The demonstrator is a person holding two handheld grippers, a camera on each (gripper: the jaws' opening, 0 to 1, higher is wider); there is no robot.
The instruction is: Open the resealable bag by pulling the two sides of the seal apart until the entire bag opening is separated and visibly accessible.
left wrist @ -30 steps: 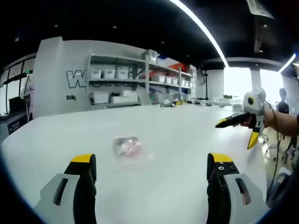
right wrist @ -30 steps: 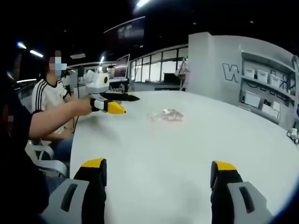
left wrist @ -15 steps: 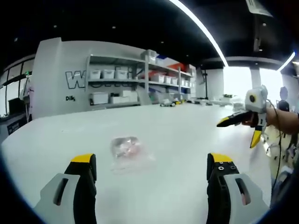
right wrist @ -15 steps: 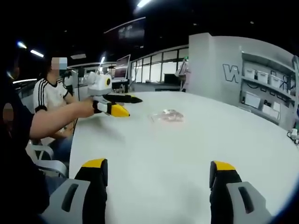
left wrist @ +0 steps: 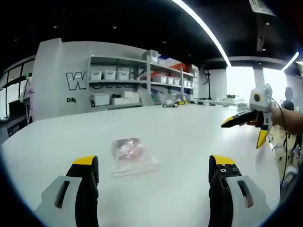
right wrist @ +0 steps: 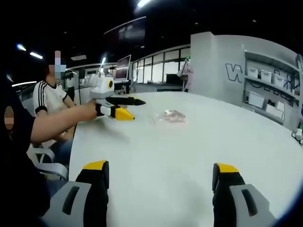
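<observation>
In the left gripper view, the left gripper (left wrist: 154, 172) hangs over the white table (left wrist: 189, 137) with its yellow-tipped jaws spread wide and nothing between them. The resealable bag (left wrist: 129, 152) lies flat on the table just beyond the jaws, nearer the left one, clear plastic with something pinkish inside; whether its seal is parted cannot be told. To the right of the bag and well apart from it, the right gripper (left wrist: 249, 126) is held above the table by a person's hand, jaws parted and empty. Beyond the bag, past the table's far edge, stand grey shelves (left wrist: 137, 82) with white bins. In the right gripper view, the right gripper (right wrist: 161, 182) has its own jaws wide apart over the table (right wrist: 189, 146), holding nothing. The bag (right wrist: 169, 117) lies farther out on the table, untouched. Left of the bag, near it but apart, the left gripper (right wrist: 130, 108) is held with jaws open. A seated person in a striped shirt (right wrist: 46, 97) is behind it.
</observation>
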